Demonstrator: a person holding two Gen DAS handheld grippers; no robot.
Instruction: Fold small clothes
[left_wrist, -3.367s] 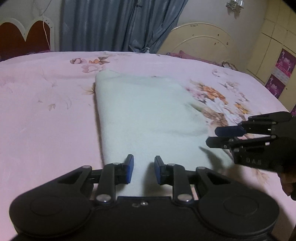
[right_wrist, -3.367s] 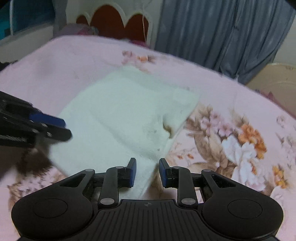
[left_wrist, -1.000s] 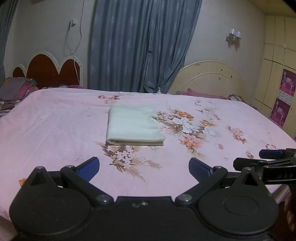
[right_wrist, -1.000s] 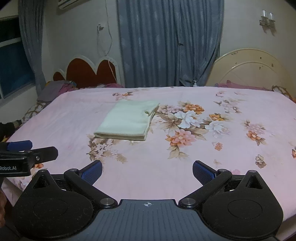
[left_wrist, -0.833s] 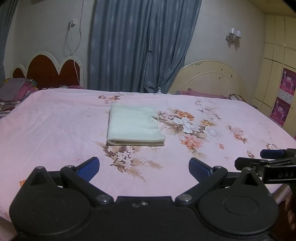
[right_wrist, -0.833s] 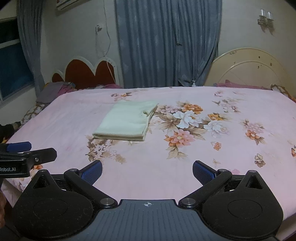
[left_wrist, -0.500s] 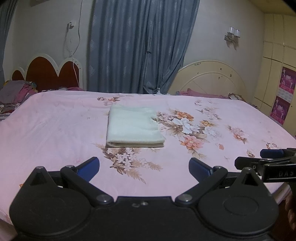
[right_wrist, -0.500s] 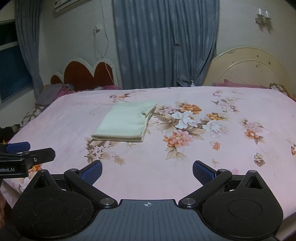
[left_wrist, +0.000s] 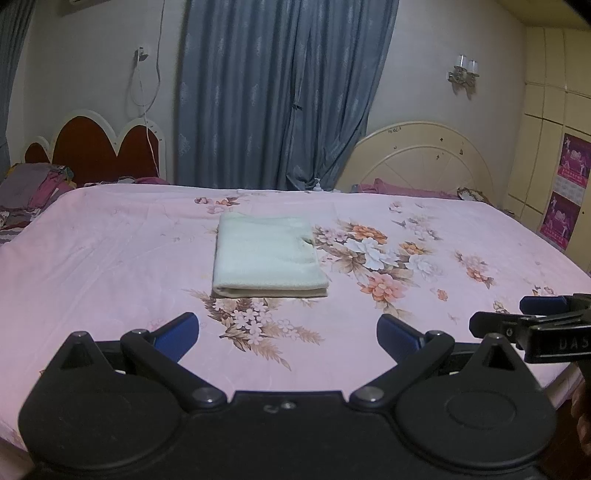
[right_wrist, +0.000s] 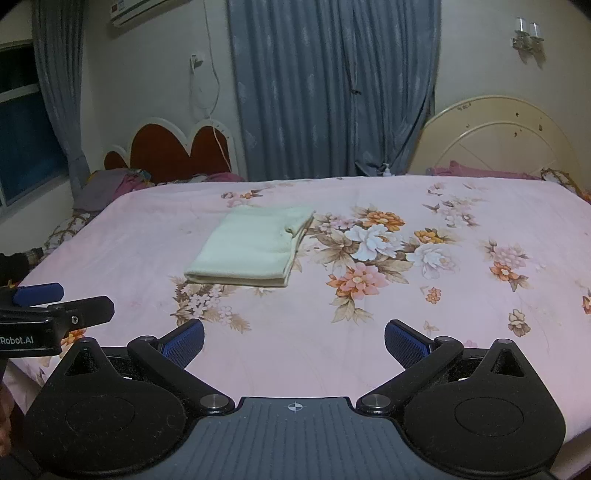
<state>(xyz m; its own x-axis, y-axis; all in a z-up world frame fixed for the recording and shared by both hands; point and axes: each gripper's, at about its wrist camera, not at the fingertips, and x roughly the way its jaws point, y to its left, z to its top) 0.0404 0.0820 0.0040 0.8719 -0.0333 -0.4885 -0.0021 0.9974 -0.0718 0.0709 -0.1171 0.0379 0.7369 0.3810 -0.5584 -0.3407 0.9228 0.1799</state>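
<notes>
A pale cream garment (left_wrist: 266, 254) lies folded into a flat rectangle on the pink floral bedsheet (left_wrist: 110, 266), near the middle of the bed; the right wrist view shows the same folded garment (right_wrist: 251, 247). My left gripper (left_wrist: 288, 332) hangs open over the bed's near edge, well short of the garment, with nothing between its blue pads. My right gripper (right_wrist: 293, 338) is open too and just as far back. In each wrist view the other gripper pokes in from the side, the right gripper (left_wrist: 524, 314) and the left gripper (right_wrist: 55, 299).
Pink floral bedsheet (right_wrist: 443, 295) covers the whole bed. A red scalloped headboard (left_wrist: 96, 147) and piled clothes (left_wrist: 33, 188) stand at the far left, blue curtains (left_wrist: 280, 92) behind, a cream headboard (left_wrist: 421, 155) and cupboards (left_wrist: 550, 147) at the right.
Since 3.4 s ago both grippers have opened and pulled back from the garment to the bed's near edge. Over the last second the views have barely shifted.
</notes>
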